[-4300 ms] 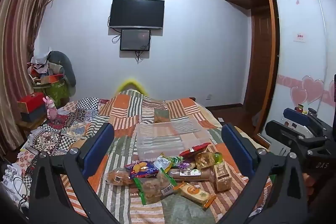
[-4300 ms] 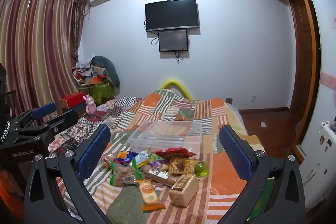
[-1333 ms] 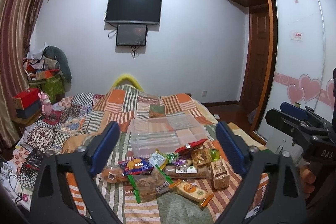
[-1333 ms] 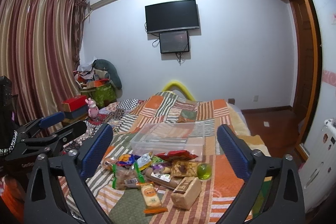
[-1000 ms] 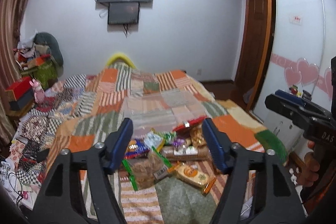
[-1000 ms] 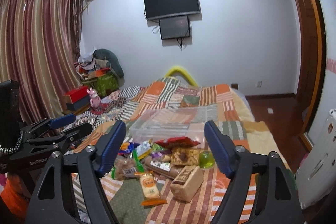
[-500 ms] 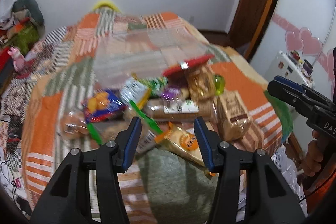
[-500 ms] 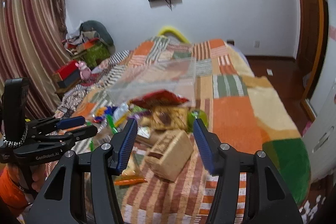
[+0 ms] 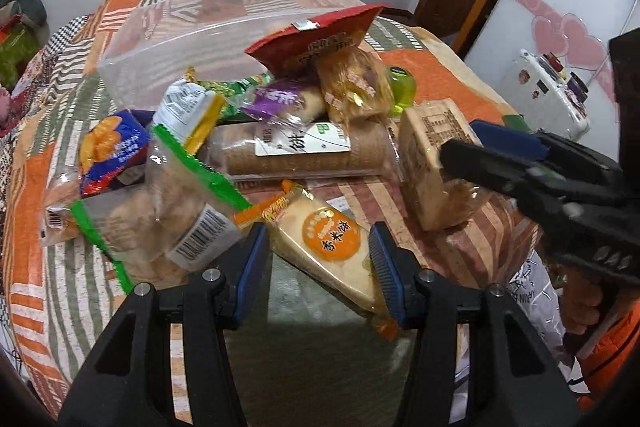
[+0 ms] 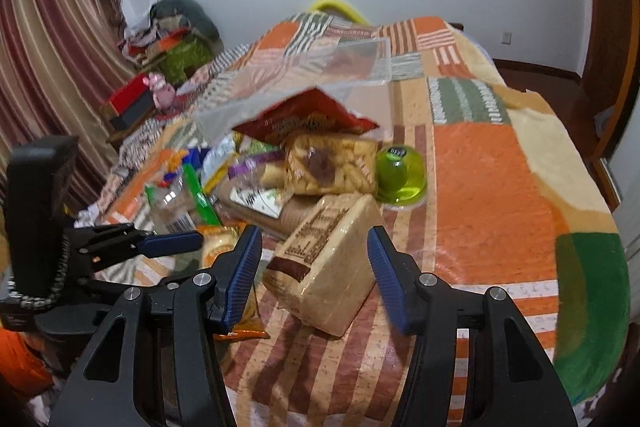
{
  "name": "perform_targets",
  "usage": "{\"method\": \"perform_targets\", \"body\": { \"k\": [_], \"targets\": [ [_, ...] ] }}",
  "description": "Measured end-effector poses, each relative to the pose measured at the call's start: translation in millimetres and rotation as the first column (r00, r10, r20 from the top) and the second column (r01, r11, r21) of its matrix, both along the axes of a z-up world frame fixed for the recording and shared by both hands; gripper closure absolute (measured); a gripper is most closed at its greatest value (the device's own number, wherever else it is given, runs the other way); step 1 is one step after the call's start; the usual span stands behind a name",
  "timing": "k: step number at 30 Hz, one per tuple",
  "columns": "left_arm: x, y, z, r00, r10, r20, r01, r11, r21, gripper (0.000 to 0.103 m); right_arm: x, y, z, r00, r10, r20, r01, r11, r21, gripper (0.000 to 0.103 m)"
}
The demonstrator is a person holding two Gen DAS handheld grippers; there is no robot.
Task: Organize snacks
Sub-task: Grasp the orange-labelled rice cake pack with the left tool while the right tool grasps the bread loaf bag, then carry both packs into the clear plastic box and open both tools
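Blue-padded left gripper (image 9: 318, 259) apart, straddling orange-label cake packet (image 9: 328, 247) | right gripper (image 10: 314, 263) apart around tan bread block (image 10: 326, 263) | snack pile on bed (image 10: 492, 187) | clear plastic bin (image 9: 192, 27) behind, contents unclear

Orange-and-green patchwork quilt (image 10: 492, 179), red snack bag (image 9: 320, 39), green jelly cup (image 10: 400, 175).

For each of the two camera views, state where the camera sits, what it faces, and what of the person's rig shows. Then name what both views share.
Left wrist: sits on the left gripper, facing down at the orange-label snack pack between its open fingers; the right gripper shows at right.
Right wrist: sits on the right gripper, facing the tan bread block; the left gripper shows at left.
Shared: bread block, green jelly cup, clear bin.
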State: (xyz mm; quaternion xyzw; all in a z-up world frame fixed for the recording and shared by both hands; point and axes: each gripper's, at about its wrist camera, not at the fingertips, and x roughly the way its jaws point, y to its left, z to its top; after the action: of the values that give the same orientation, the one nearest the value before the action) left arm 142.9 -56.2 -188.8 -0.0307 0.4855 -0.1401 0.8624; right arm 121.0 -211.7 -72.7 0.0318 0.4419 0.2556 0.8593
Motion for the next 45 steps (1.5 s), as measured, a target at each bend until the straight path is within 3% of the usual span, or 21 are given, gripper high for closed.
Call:
{"method": "perform_targets", "body": {
  "k": [7, 12, 17, 18, 21, 25, 38, 40, 42, 45],
  "targets": [
    [6.0, -6.2, -4.8, 1.0, -0.025, -0.01, 0.024, 0.999, -0.029, 0.049, 0.7, -7.4, -4.5, 1.0, -0.002, -0.014, 0.002, 1.0, -0.004, 0.051],
    [10.2, -16.5, -16.8, 0.999, -0.039, -0.037, 0.038, 0.999, -0.014, 0.046, -3.3, -20.3, 2.1, 1.0, -0.027, 0.013, 0.027, 0.999, -0.033, 0.051],
    [8.8, -22.6, -20.5, 0.999, -0.054, -0.005, 0.054, 0.998, 0.043, 0.046, -6.5, -35.4, 5.3, 0.998, -0.06, 0.023, 0.061, 0.997, -0.041, 0.051],
    [8.1, -22.7, -20.5, 0.999, -0.053, 0.004, 0.053, 0.997, 0.056, 0.047, -6.7, -38.4, 5.6, 0.997, -0.067, 0.023, 0.068, 0.997, -0.038, 0.051],
    [5.4, -17.5, -19.8, 0.999, -0.041, 0.022, 0.039, 0.996, 0.085, 0.066, -7.4, -46.7, 6.2, 0.996, -0.087, 0.025, 0.088, 0.996, -0.03, 0.051],
    [6.3, -4.2, -18.0, 1.0, -0.018, 0.015, 0.017, 0.998, 0.062, 0.068, -6.4, -47.4, 6.1, 0.996, -0.083, 0.017, 0.083, 0.996, -0.019, 0.051],
    [-3.7, 5.6, 27.8, 0.99, -0.021, 0.137, 0.014, 0.999, 0.046, 0.068, -2.4, -15.8, -7.8, 1.0, -0.022, -0.004, 0.021, 0.997, -0.073, 0.05],
    [-3.0, 5.9, 33.9, 0.988, -0.014, 0.153, 0.008, 0.999, 0.04, 0.068, 3.1, -15.4, -13.1, 0.999, -0.025, -0.037, 0.022, 0.997, -0.073, 0.053],
    [-4.1, 7.0, 39.9, 0.986, -0.005, 0.167, 0.0, 1.0, 0.03, 0.068, 7.1, -16.6, -16.1, 0.998, -0.03, -0.059, 0.026, 0.997, -0.066, 0.067],
    [-2.9, 9.4, 46.8, 0.982, 0.009, 0.187, -0.014, 1.0, 0.023, 0.068, 6.1, -18.9, -12.4, 0.998, -0.045, -0.052, 0.042, 0.998, -0.056, 0.068]
  ]
}}
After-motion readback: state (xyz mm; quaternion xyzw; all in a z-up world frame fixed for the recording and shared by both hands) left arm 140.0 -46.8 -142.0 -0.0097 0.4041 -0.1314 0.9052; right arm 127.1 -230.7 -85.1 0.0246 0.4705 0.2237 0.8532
